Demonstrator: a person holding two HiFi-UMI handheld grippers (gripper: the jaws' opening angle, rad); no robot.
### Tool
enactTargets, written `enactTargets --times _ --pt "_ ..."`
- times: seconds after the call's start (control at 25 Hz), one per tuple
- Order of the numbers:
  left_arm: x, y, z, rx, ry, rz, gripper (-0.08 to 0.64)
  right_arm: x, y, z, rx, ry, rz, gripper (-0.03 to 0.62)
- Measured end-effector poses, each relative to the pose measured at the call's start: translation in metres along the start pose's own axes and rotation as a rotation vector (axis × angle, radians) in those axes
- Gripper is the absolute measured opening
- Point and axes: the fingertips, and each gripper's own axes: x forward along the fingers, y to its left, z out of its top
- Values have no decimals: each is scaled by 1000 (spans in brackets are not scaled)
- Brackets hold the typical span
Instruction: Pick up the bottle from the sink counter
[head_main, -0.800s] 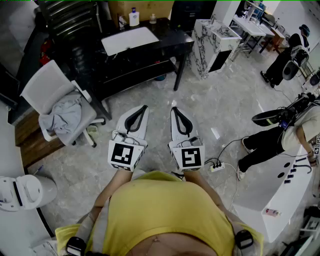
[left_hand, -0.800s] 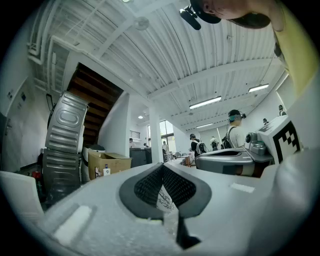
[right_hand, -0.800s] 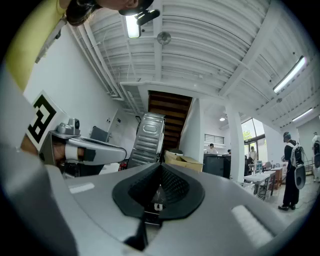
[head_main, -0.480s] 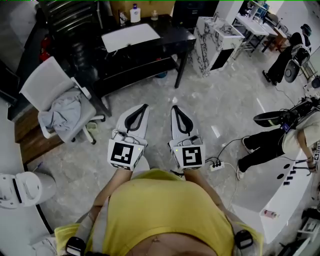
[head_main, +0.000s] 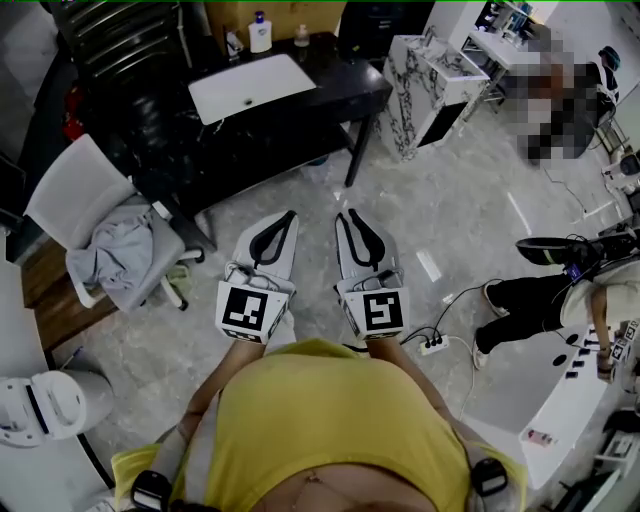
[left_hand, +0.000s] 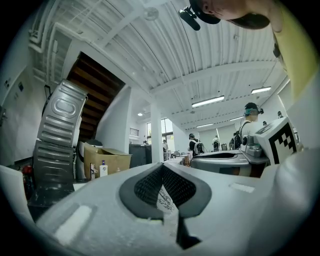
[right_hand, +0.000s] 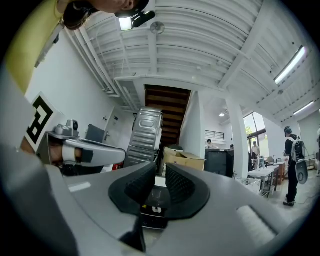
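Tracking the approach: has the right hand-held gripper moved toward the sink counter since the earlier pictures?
Yes, slightly forward: in the head view the right hand-held gripper sits nearer the sink counter, and the floor power strip has fallen further behind it.

Glossy marbled floor (head_main: 450, 200), smooth dark counter (head_main: 340, 85), crumpled grey cloth (head_main: 110, 265) (over a white plastic chair (head_main: 60, 195)).

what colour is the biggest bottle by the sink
The bottle is white with a blue top; head view.

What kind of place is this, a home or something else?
Probably a big workshop or test hall, not a home: a black sink counter stands free near an office chair, under a high ribbed ceiling.
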Motion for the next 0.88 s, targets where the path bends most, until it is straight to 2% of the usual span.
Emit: enactTargets --times 0.28,0.56,0.88 --pt "77 61 -11 42 16 -61 0 96 -30 -12 10 8 -20 61" --pt "134 120 -22 25 17 -93 0 170 -58 -27 -5 20 -64 72" --pt "185 163 -36 8 -12 -145 0 229 -74 -42 -11 42 -110 81"
